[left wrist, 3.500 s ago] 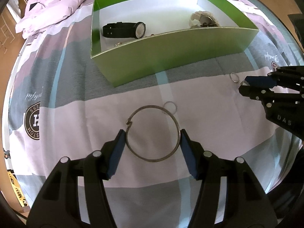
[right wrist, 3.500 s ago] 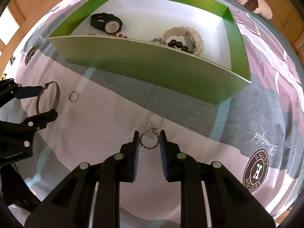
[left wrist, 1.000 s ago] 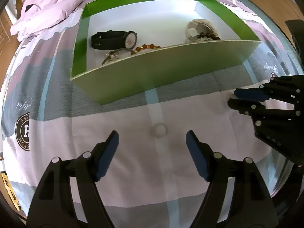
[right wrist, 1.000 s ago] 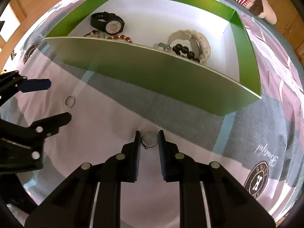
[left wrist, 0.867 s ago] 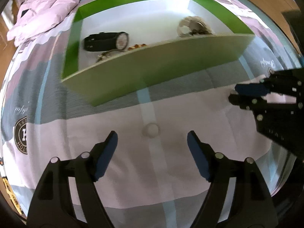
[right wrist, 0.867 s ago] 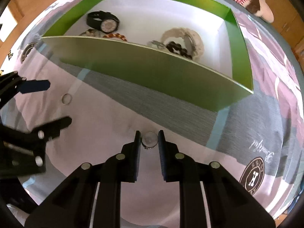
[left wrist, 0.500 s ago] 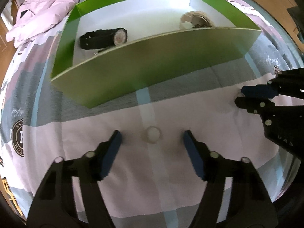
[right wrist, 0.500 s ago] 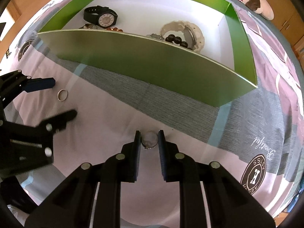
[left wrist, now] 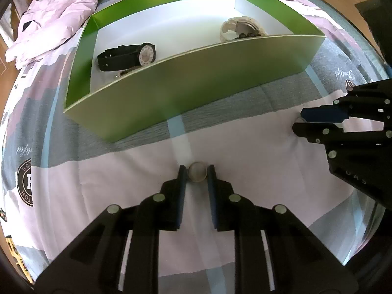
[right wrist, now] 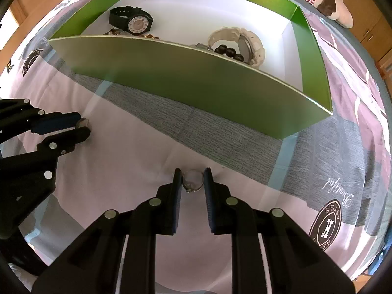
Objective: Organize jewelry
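My left gripper point(left wrist: 197, 170) is shut on a small plain silver ring point(left wrist: 198, 180), low over the pale band of the bedspread point(left wrist: 245, 161). In the right wrist view, my right gripper point(right wrist: 192, 174) is shut on a silver ring with a small setting point(right wrist: 193, 189). Each gripper also shows from the side in the other's view: the right gripper point(left wrist: 299, 123) and the left gripper point(right wrist: 83, 127). Beyond both stands the green box point(left wrist: 196, 85) with a white floor, holding a black watch point(left wrist: 127, 57), a white watch point(left wrist: 241, 28), dark beads point(right wrist: 229, 51) and amber beads point(right wrist: 147, 36).
The box's tall front wall point(right wrist: 196, 73) rises between the grippers and its contents. A crumpled lilac duvet point(left wrist: 56, 12) lies at the far left. A striped soft toy point(right wrist: 330, 2) sits behind the box on the right. Wooden floor borders the bed.
My left gripper's fingers, wide apart half a second ago, have closed on the small ring. The large bangle seen earlier is gone from the bedspread. The right gripper has stayed shut on its ring.
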`<control>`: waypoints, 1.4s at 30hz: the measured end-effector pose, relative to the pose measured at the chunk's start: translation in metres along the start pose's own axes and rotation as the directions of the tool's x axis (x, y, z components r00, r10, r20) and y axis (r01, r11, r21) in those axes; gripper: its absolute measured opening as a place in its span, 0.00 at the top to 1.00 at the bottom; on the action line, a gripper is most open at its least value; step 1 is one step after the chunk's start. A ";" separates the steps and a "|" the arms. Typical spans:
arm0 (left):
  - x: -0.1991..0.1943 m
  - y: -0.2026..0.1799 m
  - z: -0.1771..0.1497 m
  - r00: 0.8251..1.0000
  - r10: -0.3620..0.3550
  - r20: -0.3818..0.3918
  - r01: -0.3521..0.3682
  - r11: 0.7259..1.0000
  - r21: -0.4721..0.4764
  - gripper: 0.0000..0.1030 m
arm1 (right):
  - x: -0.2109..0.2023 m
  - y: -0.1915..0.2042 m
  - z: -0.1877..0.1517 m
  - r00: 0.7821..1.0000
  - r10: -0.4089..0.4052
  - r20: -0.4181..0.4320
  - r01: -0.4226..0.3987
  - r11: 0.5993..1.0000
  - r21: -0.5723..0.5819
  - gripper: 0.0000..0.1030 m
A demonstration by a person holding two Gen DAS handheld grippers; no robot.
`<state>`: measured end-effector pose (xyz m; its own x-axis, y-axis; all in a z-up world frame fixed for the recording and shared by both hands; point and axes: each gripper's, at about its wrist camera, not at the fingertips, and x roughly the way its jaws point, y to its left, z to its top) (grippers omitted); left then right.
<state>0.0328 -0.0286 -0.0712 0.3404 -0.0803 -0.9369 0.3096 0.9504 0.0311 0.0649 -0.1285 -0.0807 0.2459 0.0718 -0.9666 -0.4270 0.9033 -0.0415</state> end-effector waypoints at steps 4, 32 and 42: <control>-0.003 0.001 -0.002 1.000 0.001 0.005 -0.001 1.000 0.004 0.83 | 0.000 0.000 0.000 1.000 -0.001 0.000 0.001 1.000 -0.002 0.82; -0.017 -0.006 -0.002 1.000 0.002 0.030 -0.002 1.000 0.021 0.83 | -0.007 0.003 0.002 1.000 0.012 0.010 -0.012 1.000 -0.013 0.82; -0.008 -0.006 -0.007 1.000 0.000 -0.002 0.000 1.000 0.009 0.83 | -0.003 0.003 -0.001 1.000 0.031 -0.004 -0.031 0.999 -0.013 0.82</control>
<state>0.0225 -0.0318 -0.0667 0.3391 -0.0793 -0.9374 0.3174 0.9476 0.0347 0.0619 -0.1264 -0.0781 0.2294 0.0981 -0.9684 -0.4458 0.8950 -0.0149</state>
